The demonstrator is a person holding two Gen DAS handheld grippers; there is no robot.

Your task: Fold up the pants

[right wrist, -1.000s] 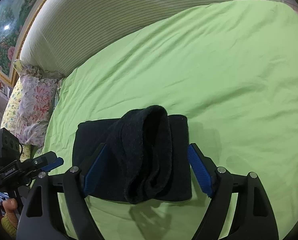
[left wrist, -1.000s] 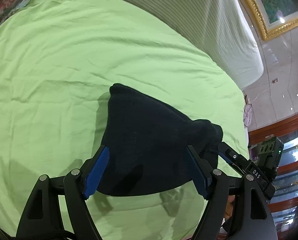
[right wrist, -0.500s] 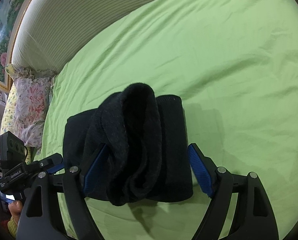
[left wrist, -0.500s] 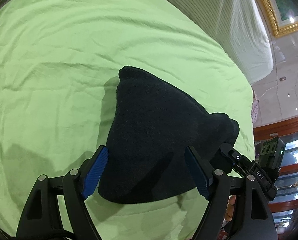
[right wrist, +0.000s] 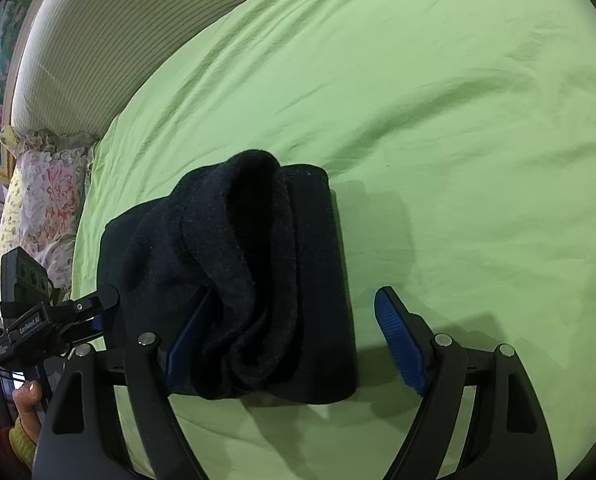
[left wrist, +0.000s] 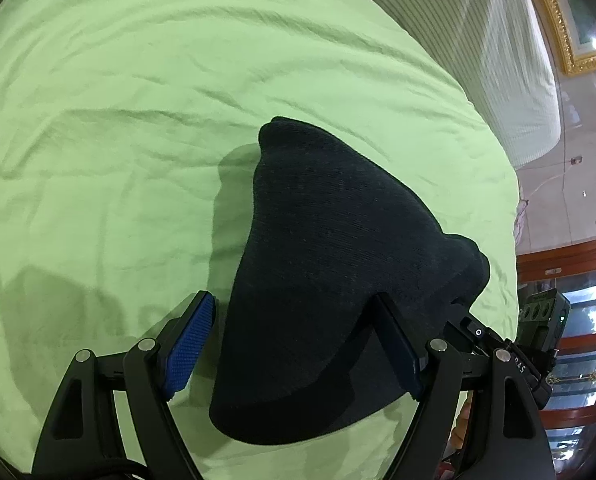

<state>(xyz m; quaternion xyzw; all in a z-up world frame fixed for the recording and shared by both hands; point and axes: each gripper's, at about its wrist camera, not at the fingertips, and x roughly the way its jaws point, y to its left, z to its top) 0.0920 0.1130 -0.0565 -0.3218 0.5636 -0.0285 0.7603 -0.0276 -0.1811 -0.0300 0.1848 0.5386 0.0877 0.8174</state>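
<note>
Left tool (left wrist: pixel 293 340) and right tool (right wrist: pixel 293 336) both gape wide, gripping nothing, straddling the folded dark pants (left wrist: pixel 330 280) on the green bed (left wrist: pixel 97 140). Risk: a finger snags that loose top roll and the fold tumbles open.

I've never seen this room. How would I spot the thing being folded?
Find the wide bed with the light green sheet, below a striped headboard. Near the sheet's close edge lies a dark bundle, the pants, sitting between the fingers of both tools. It is the only black, thick, knit-looking thing on the sheet; the flowered pillow sits off to the side.
</note>
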